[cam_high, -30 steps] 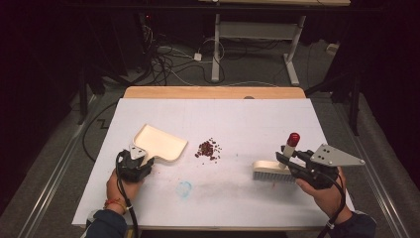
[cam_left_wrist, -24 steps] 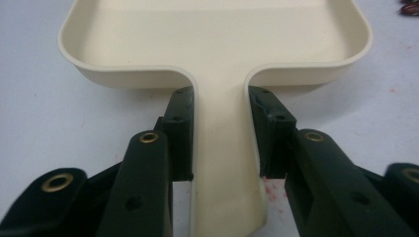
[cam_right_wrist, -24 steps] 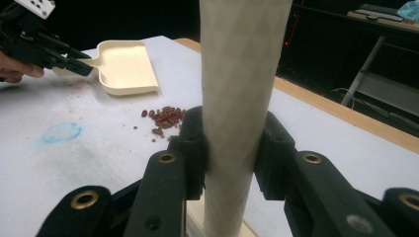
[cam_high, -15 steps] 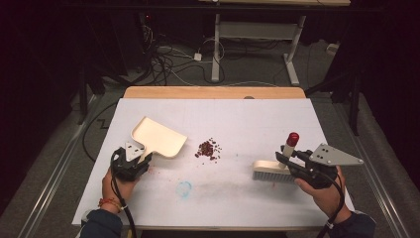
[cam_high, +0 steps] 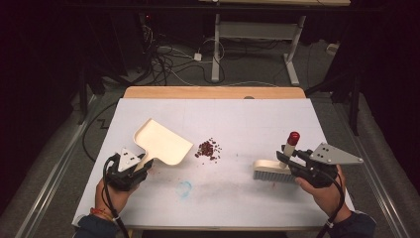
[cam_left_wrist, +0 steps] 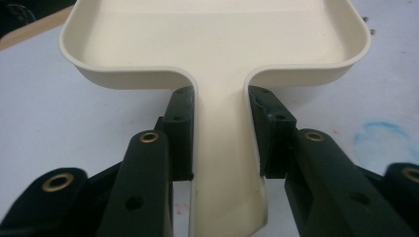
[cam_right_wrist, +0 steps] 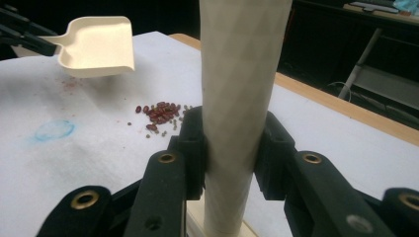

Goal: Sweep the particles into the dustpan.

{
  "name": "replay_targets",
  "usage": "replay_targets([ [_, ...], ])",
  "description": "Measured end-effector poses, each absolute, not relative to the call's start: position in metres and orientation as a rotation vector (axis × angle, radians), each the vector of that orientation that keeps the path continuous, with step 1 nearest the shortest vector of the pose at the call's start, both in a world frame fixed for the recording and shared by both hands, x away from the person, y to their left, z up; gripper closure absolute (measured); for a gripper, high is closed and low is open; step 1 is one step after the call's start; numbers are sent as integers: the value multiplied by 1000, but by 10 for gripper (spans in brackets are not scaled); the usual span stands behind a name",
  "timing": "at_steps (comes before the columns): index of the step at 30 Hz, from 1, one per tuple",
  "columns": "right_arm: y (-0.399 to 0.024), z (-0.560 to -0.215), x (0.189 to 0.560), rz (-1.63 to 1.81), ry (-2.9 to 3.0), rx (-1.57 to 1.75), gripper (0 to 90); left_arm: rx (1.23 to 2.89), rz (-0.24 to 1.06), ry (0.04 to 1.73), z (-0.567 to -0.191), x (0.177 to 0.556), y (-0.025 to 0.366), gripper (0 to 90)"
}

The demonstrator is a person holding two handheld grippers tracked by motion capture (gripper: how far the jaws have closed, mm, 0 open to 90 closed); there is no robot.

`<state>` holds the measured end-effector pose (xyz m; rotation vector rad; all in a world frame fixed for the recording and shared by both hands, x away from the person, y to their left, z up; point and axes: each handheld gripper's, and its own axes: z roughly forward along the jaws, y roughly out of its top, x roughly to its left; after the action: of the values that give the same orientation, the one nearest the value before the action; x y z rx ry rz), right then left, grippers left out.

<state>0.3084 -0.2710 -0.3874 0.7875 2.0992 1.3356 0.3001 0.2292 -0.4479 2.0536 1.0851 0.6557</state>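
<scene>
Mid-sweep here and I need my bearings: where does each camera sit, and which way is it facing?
High view: above the person's side, looking forward and down on the table; both forearms enter from below, left tongs on the dustpan, right tongs on the brush.
Left gripper view: rides the left tongs, looking along the black jaws clamped on the dustpan handle.
Right gripper view: rides the right tongs, jaws clamped on the brush handle, facing the beans.
Shared: the high and right gripper views both show beans and dustpan.

Bare tabletop (cam_high: 237,119) runs along the far edge; only the beans (cam_high: 208,149) lie between dustpan (cam_high: 162,144) and brush (cam_high: 271,168).
</scene>
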Motion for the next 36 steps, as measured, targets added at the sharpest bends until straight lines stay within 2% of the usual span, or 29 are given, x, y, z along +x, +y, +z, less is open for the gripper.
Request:
replay_targets([
  [16, -269, -387, 319, 1311, 2056, 851, 700, 2170, 469, 1045, -463, 270, 226, 638],
  [26, -269, -385, 333, 1295, 2030, 886, 700, 2226, 381, 1020, -470, 274, 217, 638],
  [36, -253, -368, 352, 1309, 2011, 835, 700, 2234, 351, 1013, -472, 279, 210, 637],
])
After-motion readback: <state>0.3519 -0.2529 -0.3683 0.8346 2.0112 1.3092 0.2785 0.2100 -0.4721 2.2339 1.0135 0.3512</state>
